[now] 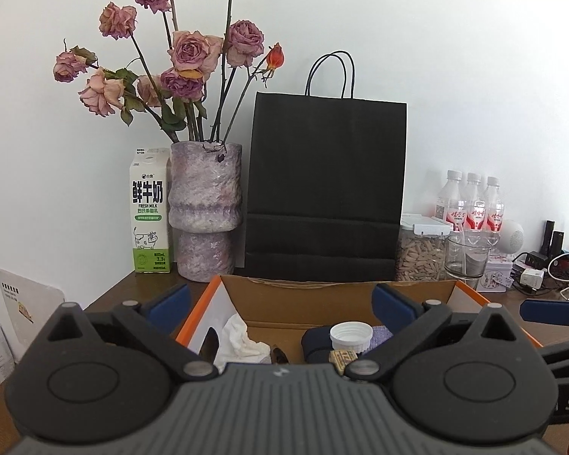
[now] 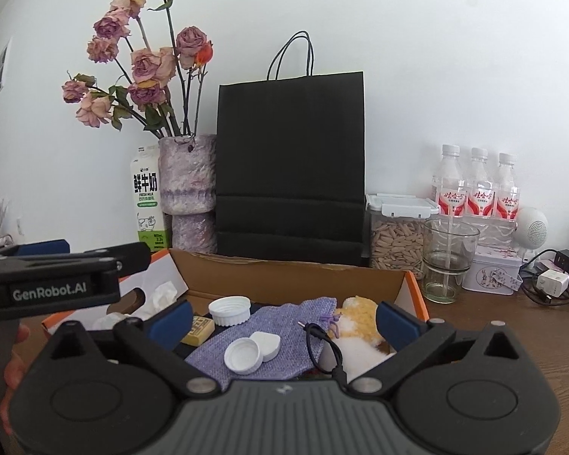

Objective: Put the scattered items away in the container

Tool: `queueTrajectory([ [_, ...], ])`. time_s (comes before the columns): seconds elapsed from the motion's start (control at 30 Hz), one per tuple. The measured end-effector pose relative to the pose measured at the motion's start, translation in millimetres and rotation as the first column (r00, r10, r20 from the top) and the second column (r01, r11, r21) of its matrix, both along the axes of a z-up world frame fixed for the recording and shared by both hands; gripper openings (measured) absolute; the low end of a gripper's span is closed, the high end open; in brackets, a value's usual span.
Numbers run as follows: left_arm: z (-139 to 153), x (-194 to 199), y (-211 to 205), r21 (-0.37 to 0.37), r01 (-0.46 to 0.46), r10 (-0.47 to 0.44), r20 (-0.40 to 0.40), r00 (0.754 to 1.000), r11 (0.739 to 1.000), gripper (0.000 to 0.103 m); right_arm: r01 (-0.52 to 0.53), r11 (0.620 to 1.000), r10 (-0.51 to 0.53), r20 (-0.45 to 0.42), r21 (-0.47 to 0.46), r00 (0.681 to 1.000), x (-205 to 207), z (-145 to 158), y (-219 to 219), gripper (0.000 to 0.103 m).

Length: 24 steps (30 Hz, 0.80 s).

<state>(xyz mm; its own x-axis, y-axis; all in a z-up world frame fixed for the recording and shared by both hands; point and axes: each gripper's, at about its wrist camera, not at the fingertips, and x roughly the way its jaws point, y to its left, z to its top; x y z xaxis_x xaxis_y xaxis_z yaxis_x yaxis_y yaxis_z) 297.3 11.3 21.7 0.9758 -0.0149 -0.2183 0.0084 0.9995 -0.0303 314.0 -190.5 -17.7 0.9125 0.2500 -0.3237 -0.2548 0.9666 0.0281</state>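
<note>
An open cardboard box with orange edges [image 1: 337, 295] [image 2: 284, 273] sits on the brown table. In the right wrist view it holds a purple knit pouch [image 2: 246, 341], white caps [image 2: 229, 310] [image 2: 244, 356], a small yellow block [image 2: 198, 330], a black cable [image 2: 322, 345], a yellow-white plush [image 2: 360, 326] and crumpled tissue [image 2: 163, 295]. In the left wrist view I see the tissue [image 1: 239, 341] and a white cap [image 1: 351, 335]. My left gripper [image 1: 280, 303] is open and empty over the box. My right gripper [image 2: 284, 318] is open and empty over the box's contents. The left gripper's body [image 2: 57, 284] shows beside it.
Behind the box stand a black paper bag [image 1: 326, 189], a purple vase of dried roses [image 1: 205, 212] and a milk carton [image 1: 150, 212]. At the right are a jar of seeds [image 2: 396, 242], a glass [image 2: 449, 258], three bottles [image 2: 478, 189], a tin [image 2: 493, 273] and chargers with cables [image 2: 550, 280].
</note>
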Motion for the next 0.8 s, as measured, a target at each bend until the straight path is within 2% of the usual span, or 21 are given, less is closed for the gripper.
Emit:
queueTrajectory([
  [0.23, -3.4, -30.4, -6.3, 0.052, 0.011, -0.010, -0.028, 1.000, 0.999, 0.103, 0.015, 1.000, -0.015, -0.015, -0.020, 1.000, -32.0, -2.9, -5.6, 0.103],
  [0.53, -9.3, -84.2, -6.8, 0.039, 0.020, -0.018, -0.058, 0.998, 0.999, 0.103, 0.025, 0.999, -0.027, -0.058, -0.023, 0.998, -87.0, -6.6, -11.7, 0.103],
  [0.8, -4.5, -131.0, -4.0, 0.031, 0.006, -0.002, -0.124, 0.992, 0.999, 0.103, 0.031, 0.999, -0.029, -0.092, 0.017, 0.995, -134.3, -0.7, -18.1, 0.103],
])
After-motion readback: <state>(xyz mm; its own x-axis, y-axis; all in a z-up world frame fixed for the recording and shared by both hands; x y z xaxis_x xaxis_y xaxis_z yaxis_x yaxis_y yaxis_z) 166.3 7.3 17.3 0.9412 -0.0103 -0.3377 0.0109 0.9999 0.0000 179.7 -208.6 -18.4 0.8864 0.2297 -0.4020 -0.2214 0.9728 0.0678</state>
